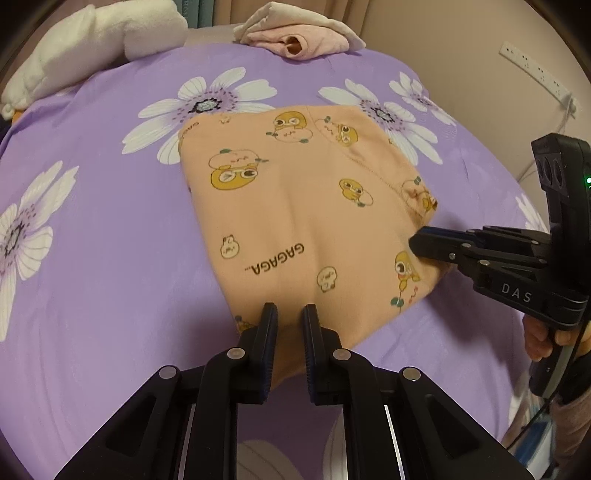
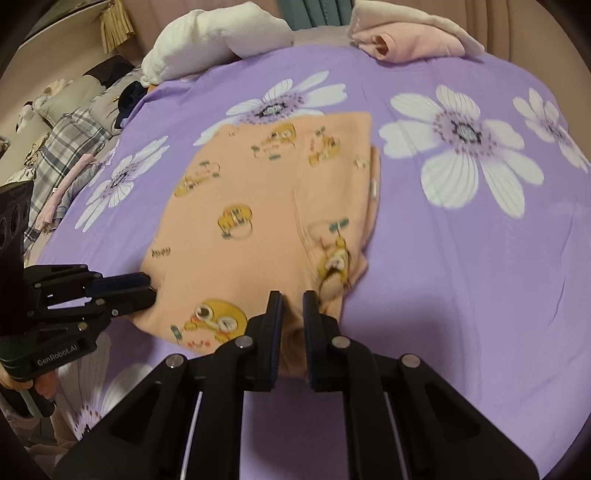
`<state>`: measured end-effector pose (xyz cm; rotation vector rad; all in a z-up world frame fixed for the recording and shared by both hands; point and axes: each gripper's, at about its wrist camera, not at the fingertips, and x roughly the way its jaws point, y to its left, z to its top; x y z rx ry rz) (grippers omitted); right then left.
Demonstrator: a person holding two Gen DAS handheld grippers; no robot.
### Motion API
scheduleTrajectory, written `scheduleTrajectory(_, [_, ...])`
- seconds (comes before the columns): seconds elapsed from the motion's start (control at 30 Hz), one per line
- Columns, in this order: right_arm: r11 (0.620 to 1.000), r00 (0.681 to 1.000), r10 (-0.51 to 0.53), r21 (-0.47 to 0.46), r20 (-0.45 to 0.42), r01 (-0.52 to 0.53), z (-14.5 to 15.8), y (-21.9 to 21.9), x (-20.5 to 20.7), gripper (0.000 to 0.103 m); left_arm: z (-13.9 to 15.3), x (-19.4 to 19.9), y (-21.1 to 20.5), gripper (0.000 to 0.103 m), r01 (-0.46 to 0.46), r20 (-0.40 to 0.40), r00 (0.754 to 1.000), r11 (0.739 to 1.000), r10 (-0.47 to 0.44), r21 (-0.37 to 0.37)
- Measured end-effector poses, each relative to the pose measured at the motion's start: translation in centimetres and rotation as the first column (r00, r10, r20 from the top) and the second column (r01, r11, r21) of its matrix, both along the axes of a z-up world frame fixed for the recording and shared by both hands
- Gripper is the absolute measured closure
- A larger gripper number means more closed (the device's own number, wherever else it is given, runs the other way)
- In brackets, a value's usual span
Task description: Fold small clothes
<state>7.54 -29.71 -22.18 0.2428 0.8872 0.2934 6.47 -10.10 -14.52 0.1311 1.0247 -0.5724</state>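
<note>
A small orange garment [image 1: 295, 206] with yellow cartoon prints and "GAGAGA" lettering lies partly folded on a purple flowered bedsheet [image 1: 103, 221]. My left gripper [image 1: 290, 314] is shut on the garment's near edge, with cloth bunched between its fingers. My right gripper [image 2: 293, 301] is shut on the garment's [image 2: 258, 221] right near corner. The right gripper also shows in the left wrist view [image 1: 417, 242], pinching the garment's right edge. The left gripper shows in the right wrist view [image 2: 151, 290] at the garment's left edge.
A folded pink garment [image 1: 303, 33] lies at the far edge of the bed. A white plush pillow [image 1: 92, 48] sits at the far left. A power strip [image 1: 535, 70] hangs on the right wall. Plaid bedding and clothes [image 2: 70, 147] lie beyond the bed's left side.
</note>
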Motion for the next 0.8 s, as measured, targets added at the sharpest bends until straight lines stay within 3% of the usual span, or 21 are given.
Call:
scheduleTrajectory(0.2, [0.999,1.0,-0.012,0.03,-0.01,0.013,-0.2,-0.5,-1.2,0.093,0.1,-0.7,0.8,0.094,0.002,-0.013,1.0,1.0,-0.002,-0.006])
scheduleTrajectory(0.27, [0.999,1.0,-0.008,0.039,-0.002,0.008,0.1,-0.6,-1.8,0.088,0.5,-0.8,1.3,0.093,-0.006,-0.015,1.0,1.0,0.006,-0.021])
scheduleTrajectory(0.4, [0.997,0.998,0.001,0.076,0.063,-0.006,1.8,-0.7,-3.0,0.087,1.8,-0.3,2.2,0.094,-0.04,0.009,0.999,0.998,0.04,-0.059])
scheduleTrajectory(0.7, [0.982,0.982,0.138,0.11,0.13,-0.152,3.0,4.7,-1.6,0.087,2.6,6.5,1.7,0.094,-0.096,0.001,0.995,0.989,0.097,-0.108])
scheduleTrajectory(0.8, [0.976,0.975,0.172,0.111,0.143,-0.189,2.7,6.7,-0.6,0.087,2.1,8.6,1.3,0.094,-0.11,-0.002,0.994,0.99,0.11,-0.088])
